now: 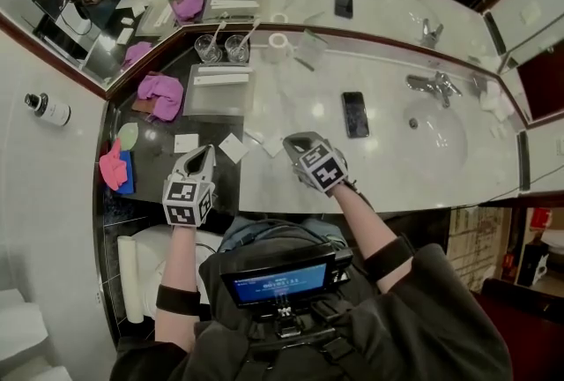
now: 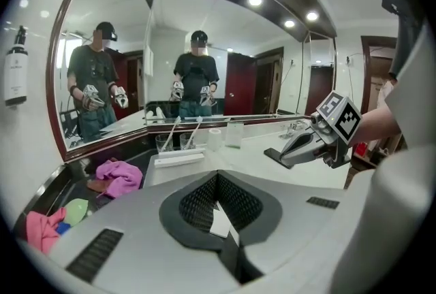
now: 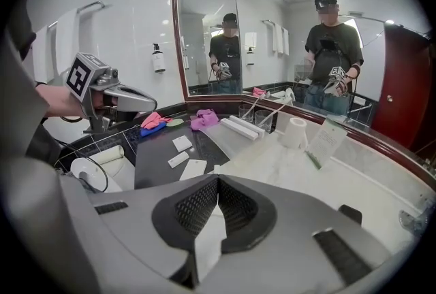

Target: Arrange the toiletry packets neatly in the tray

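Note:
Both grippers hover over the front edge of the vanity counter. My left gripper (image 1: pixel 206 152) is shut on a small white packet (image 2: pixel 219 221) pinched between its jaws (image 2: pixel 218 184). My right gripper (image 1: pixel 292 142) is likewise shut on a white packet (image 3: pixel 208 241), which shows between its jaws (image 3: pixel 216 187). The clear tray (image 1: pixel 218 99) lies further back on the dark counter with a long white box (image 1: pixel 220 79) across it. Loose white packets (image 1: pixel 186 142) (image 1: pixel 233 146) lie on the dark counter between the grippers and the tray, seen also as packets (image 3: pixel 182 143) (image 3: pixel 193 169).
Two glasses (image 1: pixel 222 47) with toothbrushes stand behind the tray, beside a toilet roll (image 1: pixel 278 44) and a card (image 3: pixel 327 139). A pink cloth (image 1: pixel 160 95) lies left of the tray, pink and blue cloths (image 1: pixel 115 168) nearer. A phone (image 1: pixel 354 113), sink (image 1: pixel 436 132) and faucet (image 1: pixel 432 86) are to the right.

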A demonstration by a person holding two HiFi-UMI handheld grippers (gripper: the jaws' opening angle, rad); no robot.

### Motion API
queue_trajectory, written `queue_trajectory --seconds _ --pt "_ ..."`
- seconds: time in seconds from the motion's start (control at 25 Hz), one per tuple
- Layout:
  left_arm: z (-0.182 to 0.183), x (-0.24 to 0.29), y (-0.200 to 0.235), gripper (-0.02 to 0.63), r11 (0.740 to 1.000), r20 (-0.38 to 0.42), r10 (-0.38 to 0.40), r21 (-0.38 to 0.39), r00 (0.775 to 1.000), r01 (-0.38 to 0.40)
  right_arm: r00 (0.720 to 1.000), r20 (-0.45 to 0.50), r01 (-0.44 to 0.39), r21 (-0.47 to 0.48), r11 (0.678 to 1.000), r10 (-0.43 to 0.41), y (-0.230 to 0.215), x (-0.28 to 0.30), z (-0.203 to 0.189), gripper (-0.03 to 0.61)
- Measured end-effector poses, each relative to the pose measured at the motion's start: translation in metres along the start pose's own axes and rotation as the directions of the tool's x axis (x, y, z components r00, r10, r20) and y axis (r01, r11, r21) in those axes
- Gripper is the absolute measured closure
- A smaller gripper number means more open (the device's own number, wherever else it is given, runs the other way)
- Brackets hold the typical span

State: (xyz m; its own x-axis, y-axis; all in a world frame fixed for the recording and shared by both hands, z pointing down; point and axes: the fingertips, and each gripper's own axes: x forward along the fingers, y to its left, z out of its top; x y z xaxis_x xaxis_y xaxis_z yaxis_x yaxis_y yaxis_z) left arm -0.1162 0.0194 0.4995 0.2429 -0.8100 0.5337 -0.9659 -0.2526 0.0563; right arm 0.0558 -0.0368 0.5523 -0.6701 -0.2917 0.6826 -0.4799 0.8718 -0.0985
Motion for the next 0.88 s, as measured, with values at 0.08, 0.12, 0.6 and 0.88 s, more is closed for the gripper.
queue_trajectory --seconds 0.08,0.12,0.6,0.88 --pt "-0.003 -0.005 0.0 0.614 1.0 0.005 0.011 0.003 1.0 -0.011 1.0 -0.004 -0.003 0.001 1.0 0.003 0.004 0.0 -0.004 0.561" --pt "-0.004 -0.007 0.001 0.614 1.0 0.007 0.018 0.006 1.0 -0.018 1.0 -0.005 -0.004 0.001 1.0 0.004 0.005 0.0 -0.006 0.561" --pt "-0.027 -0.014 0.014 0.611 0.995 0.006 0.062 -0.082 0.998 -0.061 1.0 -0.008 -0.019 0.012 1.0 0.019 0.015 0.006 -0.011 0.561" --pt "-0.036 -0.015 0.019 0.612 0.992 0.0 0.06 -0.109 0.998 -0.06 0.996 -0.042 -0.087 -0.154 0.984 0.081 0.033 0.025 -0.009 0.535"
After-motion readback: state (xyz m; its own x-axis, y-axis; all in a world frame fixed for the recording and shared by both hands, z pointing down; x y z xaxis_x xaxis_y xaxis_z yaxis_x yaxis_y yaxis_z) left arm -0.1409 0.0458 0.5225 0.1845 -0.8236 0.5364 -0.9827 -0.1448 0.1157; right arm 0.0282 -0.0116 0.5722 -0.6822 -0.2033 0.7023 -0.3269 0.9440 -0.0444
